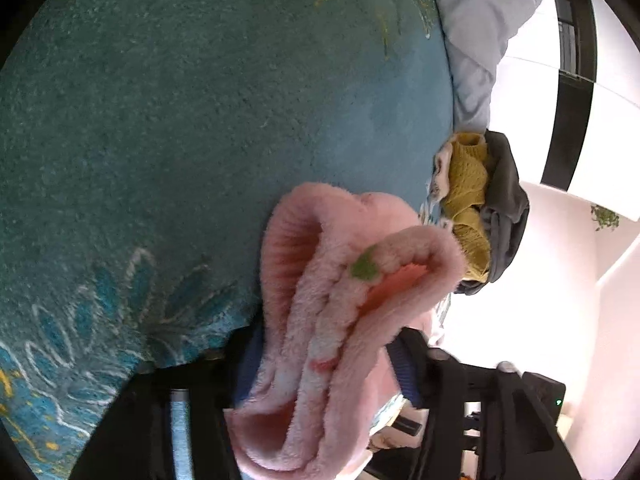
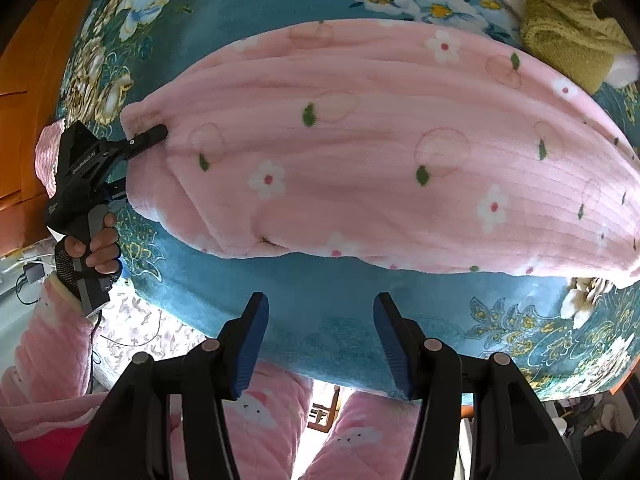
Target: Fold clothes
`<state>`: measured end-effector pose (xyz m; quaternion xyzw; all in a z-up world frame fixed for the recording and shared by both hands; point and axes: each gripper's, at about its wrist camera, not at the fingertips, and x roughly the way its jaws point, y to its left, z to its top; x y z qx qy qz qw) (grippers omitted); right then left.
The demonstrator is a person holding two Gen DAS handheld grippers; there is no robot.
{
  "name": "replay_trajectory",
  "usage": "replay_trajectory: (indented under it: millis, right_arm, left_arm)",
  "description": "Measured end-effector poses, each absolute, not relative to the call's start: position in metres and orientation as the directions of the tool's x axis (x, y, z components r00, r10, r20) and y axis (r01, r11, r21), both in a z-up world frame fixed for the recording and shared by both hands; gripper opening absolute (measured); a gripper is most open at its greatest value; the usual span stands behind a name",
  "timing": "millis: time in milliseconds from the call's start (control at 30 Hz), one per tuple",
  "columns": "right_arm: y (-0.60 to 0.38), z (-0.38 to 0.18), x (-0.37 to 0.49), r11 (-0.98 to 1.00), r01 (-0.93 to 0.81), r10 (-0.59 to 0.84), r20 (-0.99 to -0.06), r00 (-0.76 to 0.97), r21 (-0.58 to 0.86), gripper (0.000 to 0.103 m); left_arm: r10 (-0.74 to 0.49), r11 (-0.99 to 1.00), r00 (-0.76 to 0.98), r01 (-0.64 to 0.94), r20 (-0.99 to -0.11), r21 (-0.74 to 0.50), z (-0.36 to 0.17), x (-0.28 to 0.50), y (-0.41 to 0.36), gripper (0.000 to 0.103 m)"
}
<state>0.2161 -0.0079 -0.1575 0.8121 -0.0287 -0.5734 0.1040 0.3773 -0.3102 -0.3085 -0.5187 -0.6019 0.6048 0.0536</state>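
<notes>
A pink fleece garment (image 2: 380, 152) with white flowers and green leaves lies folded lengthwise across a teal floral blanket (image 2: 320, 312). My left gripper (image 2: 154, 136) is shut on the garment's left end; in the left wrist view the pink fleece (image 1: 332, 320) bunches between its blue pads. My right gripper (image 2: 320, 340) is open and empty, hovering above the blanket's near edge, just short of the garment's near hem.
A mustard knitted garment (image 2: 568, 24) lies at the far right of the bed; it also shows in the left wrist view (image 1: 468, 200) beside a dark grey garment (image 1: 508, 200). A pale blue pillow (image 1: 480, 28) lies beyond. An orange wooden headboard (image 2: 24, 80) stands left.
</notes>
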Motion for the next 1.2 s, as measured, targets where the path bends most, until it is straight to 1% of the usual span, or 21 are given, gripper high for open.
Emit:
replay_trajectory:
  millis: [100,233,300,367,433,567,633,700,733,767,800,833,867,900,1000,1133,1200]
  right_arm:
    - [-0.008,-0.156,0.216,-0.976,0.059,-0.181,-0.926,0.331,0.211,0.056]
    - [-0.007,-0.153,0.215,-0.974,0.04,-0.2,-0.927,0.317,0.224,0.056]
    - [-0.007,-0.152,0.215,-0.973,0.031,-0.21,-0.927,0.31,0.231,0.056]
    - [-0.006,-0.146,0.215,-0.969,0.024,-0.23,-0.928,0.292,0.248,0.056]
    - [-0.002,-0.14,0.215,-0.964,0.014,-0.252,-0.929,0.271,0.265,0.056]
    - [0.023,-0.13,0.217,-0.959,-0.063,-0.282,-0.933,0.225,0.275,0.056]
    - [0.036,-0.125,0.218,-0.953,-0.105,-0.299,-0.934,0.197,0.283,0.056]
    - [0.053,-0.116,0.221,-0.945,-0.146,-0.315,-0.936,0.159,0.294,0.056]
    - [0.062,-0.111,0.222,-0.94,-0.165,-0.323,-0.936,0.138,0.299,0.056]
    - [0.072,-0.107,0.223,-0.934,-0.185,-0.33,-0.937,0.117,0.305,0.056]
    - [0.081,-0.102,0.225,-0.928,-0.204,-0.336,-0.937,0.096,0.312,0.056]
    - [0.091,-0.097,0.226,-0.921,-0.224,-0.341,-0.937,0.074,0.318,0.056]
    - [0.105,-0.092,0.229,-0.912,-0.251,-0.346,-0.937,0.047,0.324,0.056]
    - [0.12,-0.088,0.233,-0.902,-0.279,-0.35,-0.937,0.02,0.331,0.056]
    - [0.16,-0.082,0.247,-0.868,-0.36,-0.348,-0.936,-0.047,0.341,0.056]
    - [0.232,-0.085,0.268,-0.798,-0.489,-0.328,-0.935,-0.136,0.351,0.056]
    - [0.272,-0.09,0.28,-0.752,-0.554,-0.317,-0.933,-0.174,0.358,0.056]
  left_arm:
    - [0.665,-0.305,-0.471,0.538,-0.58,-0.786,-0.29,0.376,-0.312,0.024]
    - [0.608,-0.272,-0.575,0.497,-0.547,-0.824,-0.259,0.384,-0.338,0.022]
    - [0.564,-0.306,-0.586,0.506,-0.581,-0.807,-0.245,0.393,-0.365,0.021]
    - [0.518,-0.368,-0.564,0.532,-0.643,-0.763,-0.236,0.405,-0.396,0.021]
    - [0.462,-0.42,-0.514,0.591,-0.723,-0.689,-0.232,0.413,-0.426,0.021]
    - [0.411,-0.409,-0.434,0.699,-0.802,-0.587,-0.234,0.408,-0.461,0.021]
    - [0.388,-0.442,-0.359,0.736,-0.849,-0.513,-0.233,0.389,-0.457,0.023]
    - [0.375,-0.471,-0.301,0.753,-0.877,-0.46,-0.229,0.374,-0.449,0.029]
    - [0.356,-0.491,-0.261,0.765,-0.897,-0.417,-0.226,0.367,-0.446,0.029]
    - [0.338,-0.479,-0.25,0.784,-0.907,-0.394,-0.22,0.368,-0.447,0.034]
    - [0.32,-0.461,-0.242,0.805,-0.916,-0.374,-0.215,0.369,-0.448,0.041]
    - [0.302,-0.443,-0.234,0.824,-0.924,-0.353,-0.21,0.371,-0.449,0.044]
    - [0.284,-0.424,-0.225,0.843,-0.932,-0.332,-0.205,0.372,-0.45,0.052]
    - [0.266,-0.404,-0.216,0.86,-0.94,-0.312,-0.199,0.374,-0.451,0.055]
    - [0.185,-0.36,-0.208,0.895,-0.961,-0.263,-0.172,0.38,-0.451,0.057]
    - [0.103,-0.407,-0.219,0.881,-0.97,-0.242,-0.131,0.357,-0.41,0.059]
    - [0.107,-0.428,-0.237,0.865,-0.966,-0.26,-0.122,0.337,-0.378,0.059]
